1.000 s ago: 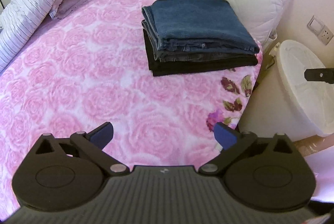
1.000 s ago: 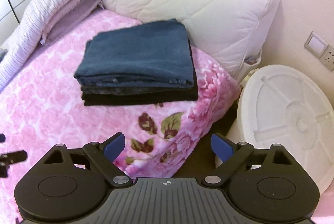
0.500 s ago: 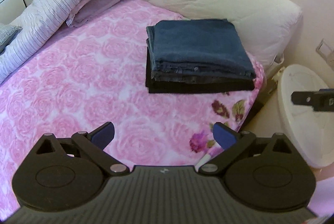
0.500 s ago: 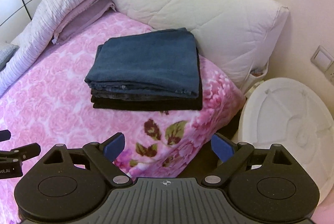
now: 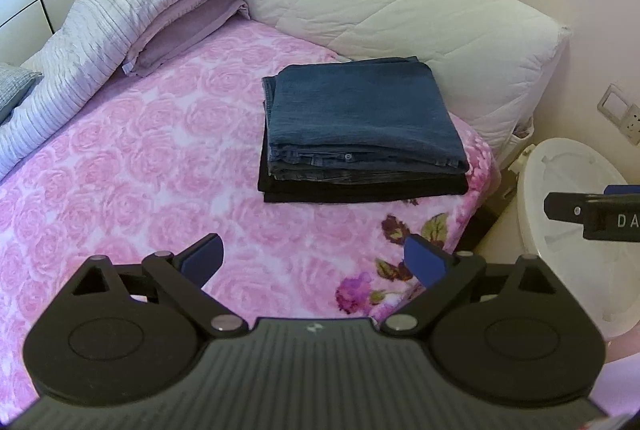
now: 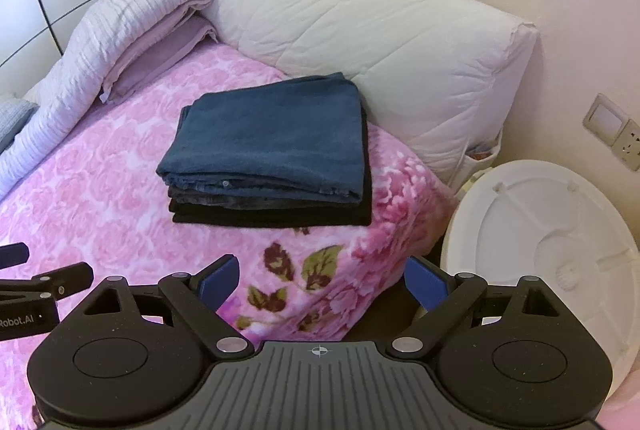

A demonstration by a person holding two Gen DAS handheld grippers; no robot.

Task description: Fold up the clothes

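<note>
Folded dark-blue denim and black garments (image 5: 360, 133) lie stacked on the pink rose-print bed (image 5: 140, 169); both claws, left (image 5: 316, 262) and right (image 6: 320, 280), gape empty; no loose clothing visible.

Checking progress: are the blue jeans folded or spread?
Folded: the blue jeans lie as a neat rectangle atop the dark stack.

Folded blue jeans (image 5: 360, 113): matt denim cloth with a visible weave and a small metal rivet at the front edge. Black garment (image 6: 272, 218) beneath: matt cloth, finer detail not discernible. Pink rose blanket (image 5: 140, 165): soft, fleecy cloth. White quilted pillow (image 6: 380, 41): stitched, smooth matt fabric. Striped lilac duvet (image 5: 120, 1): crinkled cloth. Round white lid (image 6: 552, 250): smooth moulded plastic. Left gripper (image 5: 314, 262): matt black plastic, ribbed body, metal pivot pins, blue pads.
</note>
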